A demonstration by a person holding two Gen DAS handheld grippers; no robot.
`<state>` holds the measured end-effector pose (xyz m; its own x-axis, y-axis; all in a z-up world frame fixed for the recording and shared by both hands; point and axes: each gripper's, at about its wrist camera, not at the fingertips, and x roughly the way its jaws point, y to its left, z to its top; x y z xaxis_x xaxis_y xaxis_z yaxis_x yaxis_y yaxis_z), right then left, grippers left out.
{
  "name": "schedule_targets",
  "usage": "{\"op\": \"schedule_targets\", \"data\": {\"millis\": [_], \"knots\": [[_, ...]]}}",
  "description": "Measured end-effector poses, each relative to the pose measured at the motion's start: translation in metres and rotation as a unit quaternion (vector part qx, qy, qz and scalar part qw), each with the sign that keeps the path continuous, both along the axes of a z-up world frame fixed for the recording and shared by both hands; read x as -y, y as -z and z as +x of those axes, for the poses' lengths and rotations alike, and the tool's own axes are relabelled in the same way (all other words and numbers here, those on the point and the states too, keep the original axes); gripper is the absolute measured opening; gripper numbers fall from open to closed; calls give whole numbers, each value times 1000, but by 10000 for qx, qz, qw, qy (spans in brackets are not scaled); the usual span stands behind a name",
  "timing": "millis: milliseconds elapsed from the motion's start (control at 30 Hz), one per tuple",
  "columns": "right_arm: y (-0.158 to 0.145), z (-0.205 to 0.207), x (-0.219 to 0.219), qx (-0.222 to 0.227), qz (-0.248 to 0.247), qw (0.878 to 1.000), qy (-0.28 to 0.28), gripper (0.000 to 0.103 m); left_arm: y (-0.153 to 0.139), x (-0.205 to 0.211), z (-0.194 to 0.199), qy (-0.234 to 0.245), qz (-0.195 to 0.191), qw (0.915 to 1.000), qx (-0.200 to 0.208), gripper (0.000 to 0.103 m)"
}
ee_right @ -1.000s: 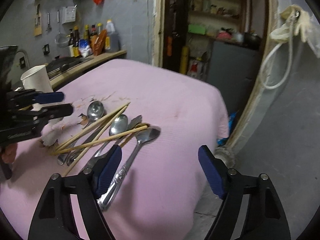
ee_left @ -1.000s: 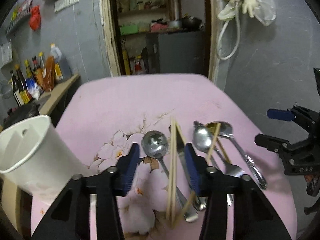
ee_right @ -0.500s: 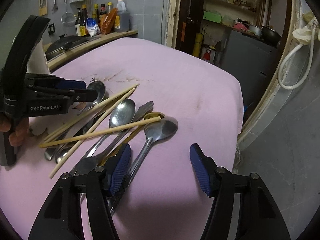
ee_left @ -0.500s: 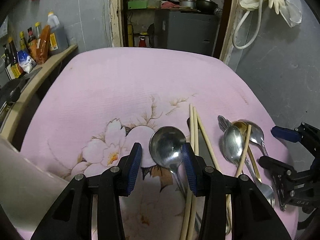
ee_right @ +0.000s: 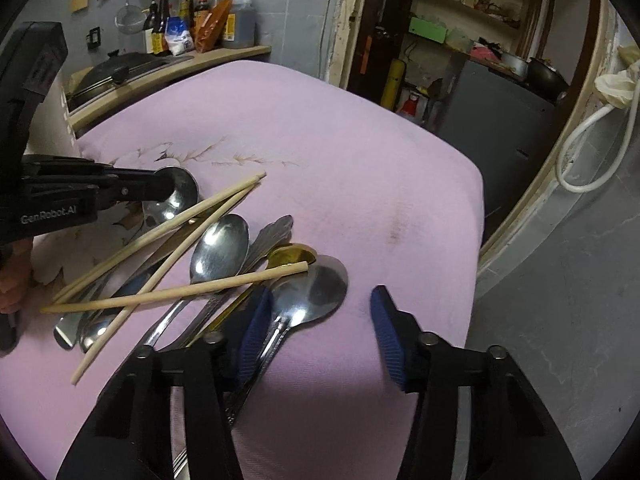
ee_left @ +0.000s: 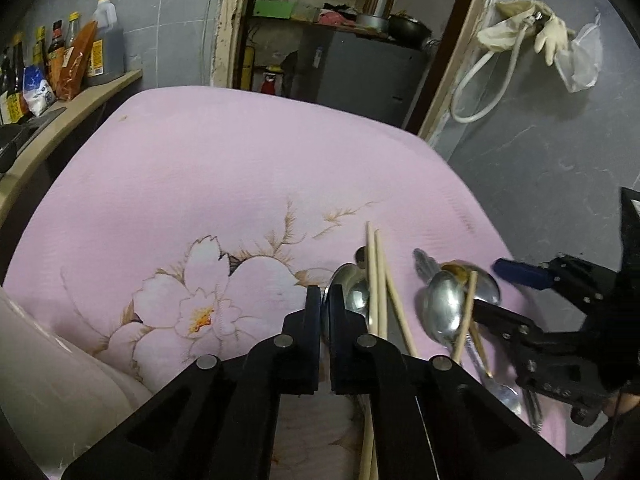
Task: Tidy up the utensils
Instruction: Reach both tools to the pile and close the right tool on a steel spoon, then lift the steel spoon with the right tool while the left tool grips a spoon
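Observation:
On the pink flowered tablecloth (ee_left: 240, 160) (ee_right: 340, 152) lies a pile of metal spoons and wooden chopsticks (ee_left: 376, 280) (ee_right: 180, 220). My left gripper (ee_left: 326, 300) (ee_right: 160, 184) is shut on the rim of the round spoon (ee_left: 356, 292) (ee_right: 176, 200) at the left of the pile. My right gripper (ee_right: 319, 296) (ee_left: 496, 292) straddles the rightmost spoon (ee_right: 316, 288). Its jaws are closing, with the spoon between them, and the blue pads do not touch it. A gold spoon (ee_right: 290, 256) and a long silver spoon (ee_right: 222, 248) (ee_left: 444, 308) lie under one chopstick.
A white paper cup (ee_left: 40, 380) stands at the left, close beside my left gripper. Bottles (ee_left: 80, 52) (ee_right: 200, 20) and a pan lid (ee_right: 112, 76) sit on a counter behind. The table's right edge (ee_right: 476, 240) drops off near the pile. A doorway with shelves lies beyond.
My left jaws have closed on the round spoon's bowl. My right jaws have narrowed around the rightmost spoon. Both grippers have come forward and lower toward the pile.

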<state>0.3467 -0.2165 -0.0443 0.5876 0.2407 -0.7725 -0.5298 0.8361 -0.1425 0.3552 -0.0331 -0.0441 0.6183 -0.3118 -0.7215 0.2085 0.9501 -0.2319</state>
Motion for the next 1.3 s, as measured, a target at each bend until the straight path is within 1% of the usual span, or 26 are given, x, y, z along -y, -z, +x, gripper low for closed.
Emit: {"op": "schedule_targets", "data": {"millis": [33, 100, 300, 400, 467, 567, 633, 700, 733, 800, 833, 933, 1067, 1200, 1300], "knots": [[0, 1, 1, -71, 20, 10000, -38, 36, -1, 0, -1, 30, -47, 10000, -24, 1], [-1, -2, 1, -113, -32, 9999, -56, 36, -2, -2, -3, 79, -112, 9999, -89, 1], [-5, -9, 4, -199, -245, 9995, -19, 36, -8, 3, -18, 167, -16, 9998, -142, 1], [-6, -8, -1, -262, -465, 9986, -18, 37, -8, 7, -19, 197, 56, 9997, -113, 0], [-4, -5, -5, -351, -600, 9976, -4, 41, -7, 6, -21, 199, 74, 9997, -85, 0], [-3, 5, -10, -492, -785, 9957, 52, 47, -9, 4, -26, 170, 118, 9998, 77, 0], [-2, 13, -10, -632, -789, 9947, 164, 48, -16, 3, -32, 136, 122, 9994, 303, 0], [-1, 15, -13, -673, -856, 9938, 239, 48, -28, 4, -44, 72, 199, 9969, 752, 0], [0, 14, -15, -635, -935, 9933, 258, 47, -32, 4, -48, 40, 253, 9955, 916, 0], [2, 11, -18, -534, -1023, 9931, 215, 38, -43, 6, -60, -49, 394, 9900, 1353, 0], [2, 9, -20, -492, -1040, 9932, 188, 38, -46, 6, -64, -66, 400, 9885, 1455, 0], [3, 3, -20, -303, -1094, 9933, 199, 37, -48, 7, -66, -79, 345, 9876, 1527, 0], [0, -12, -16, 144, -1058, 9942, 148, 37, -46, 2, -62, -93, 204, 9884, 1499, 0], [-13, -37, -9, 797, -697, 9944, 53, 37, -51, -6, -65, -126, 48, 9874, 1576, 0], [-23, -59, -5, 1422, -399, 9890, 56, 37, -57, -9, -71, -138, -62, 9853, 1700, 0]]}}
